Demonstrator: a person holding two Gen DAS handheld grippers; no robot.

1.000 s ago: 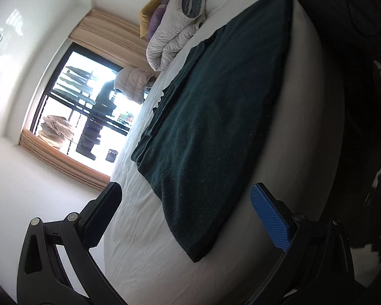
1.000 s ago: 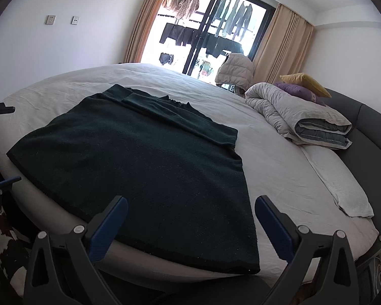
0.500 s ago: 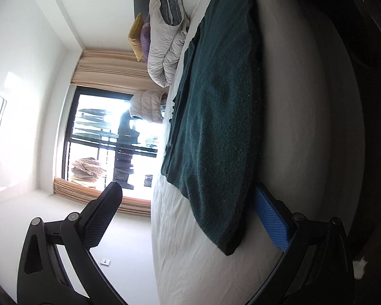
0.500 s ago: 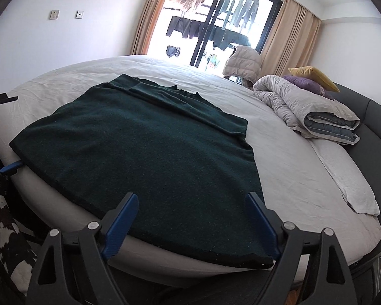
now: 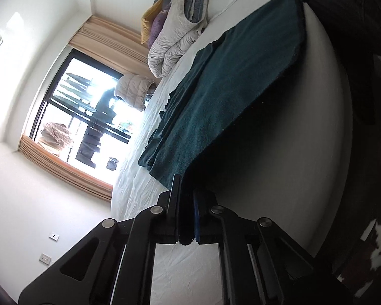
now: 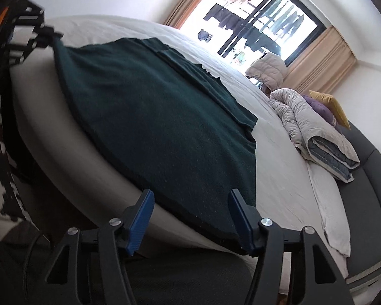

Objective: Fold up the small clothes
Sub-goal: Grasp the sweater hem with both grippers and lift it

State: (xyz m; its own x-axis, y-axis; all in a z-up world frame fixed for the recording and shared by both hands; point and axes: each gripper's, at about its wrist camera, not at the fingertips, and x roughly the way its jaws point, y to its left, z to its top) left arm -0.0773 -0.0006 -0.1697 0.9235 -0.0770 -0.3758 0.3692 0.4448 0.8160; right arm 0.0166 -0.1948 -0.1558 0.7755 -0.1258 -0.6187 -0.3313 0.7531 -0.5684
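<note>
Item: dark green garment (image 6: 149, 117), knitted, spread flat on the white bed (image 6: 287, 178), its near hem running along the mattress edge from 9 o'clock down to 5 o'clock in the right wrist view; a narrower folded panel lies along its far side toward 12 o'clock. Left gripper (image 5: 186, 211): jaws closed together on one hem corner of the garment (image 5: 228, 96), dark cloth pinched between the pads, the hem lifted slightly off the bed (image 5: 317, 132) there. Right gripper (image 6: 190, 218): jaws apart, straddling the hem near the opposite corner, one blue pad either side of the cloth edge, nothing yet gripped. Step in hand, by judgement: securing the two near corners ahead of the first fold; one corner taken, the other pending. Next move calls for closing the right jaws on the hem, then raising both corners evenly and carrying them toward the far edge. Surroundings: rolled grey duvet (image 6: 315, 132) at 3 o'clock, yellow cushion (image 6: 330, 104) behind it, window (image 6: 261, 17) at 1 o'clock.
</note>
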